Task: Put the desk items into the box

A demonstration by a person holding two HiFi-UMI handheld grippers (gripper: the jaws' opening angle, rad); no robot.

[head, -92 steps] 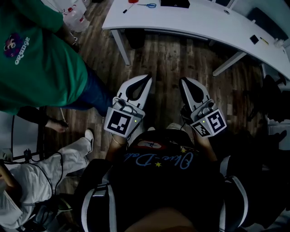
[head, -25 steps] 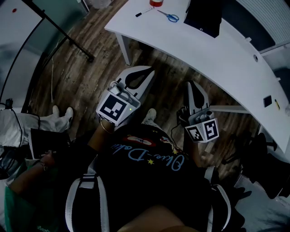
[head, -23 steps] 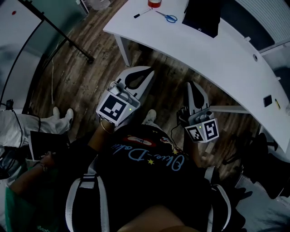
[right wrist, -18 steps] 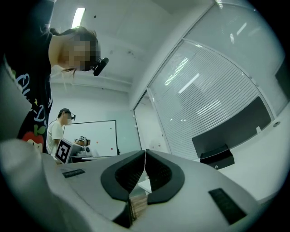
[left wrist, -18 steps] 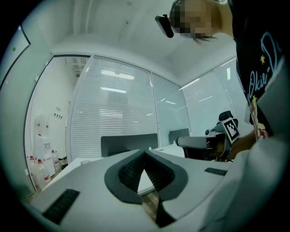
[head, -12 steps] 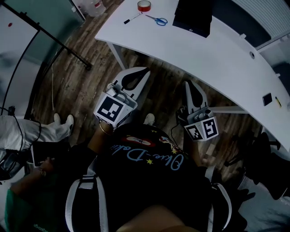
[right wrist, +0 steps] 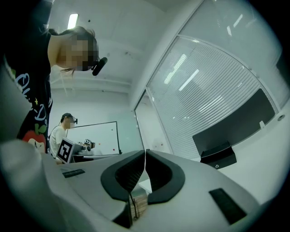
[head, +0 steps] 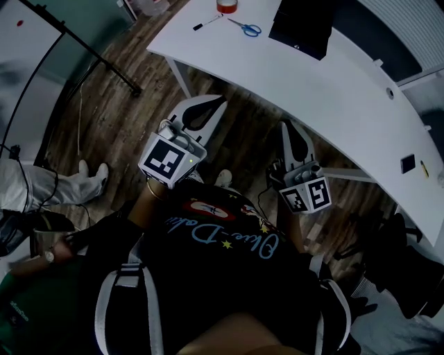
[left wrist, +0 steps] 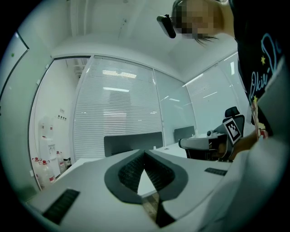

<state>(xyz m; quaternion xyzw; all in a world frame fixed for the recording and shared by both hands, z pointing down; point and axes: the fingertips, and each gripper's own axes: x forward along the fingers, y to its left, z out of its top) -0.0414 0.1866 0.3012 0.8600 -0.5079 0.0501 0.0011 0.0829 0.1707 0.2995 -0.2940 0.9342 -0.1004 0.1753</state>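
- The left gripper (head: 220, 100), a white two-jaw tool with dark ribbed pads, is pressed fully together and holds nothing. It hangs level over the brown wood-plank floor (head: 104, 118), short of the white curved desk (head: 347, 90).
- The desk items lie up and slightly right of that gripper, at the desk's far end. They are a thin black marker pen (head: 207, 23) lying slantwise, a red roll of tape (head: 227, 5) and blue-handled scissors (head: 244, 28). The scissors have their handles to the right and their long axis roughly across the view. The left hand is the nearer one to all three.
- A black rectangular box (head: 302, 31), likely the one to fill, sits just right of the scissors, ahead of the right hand.
- The right gripper (head: 286, 125) is likewise closed tight and empty, its tips close to the desk's near edge.
- Against the earliest frame, the desk now lies much closer to both grippers and the items show more fully. Both pairs of jaws stay closed.
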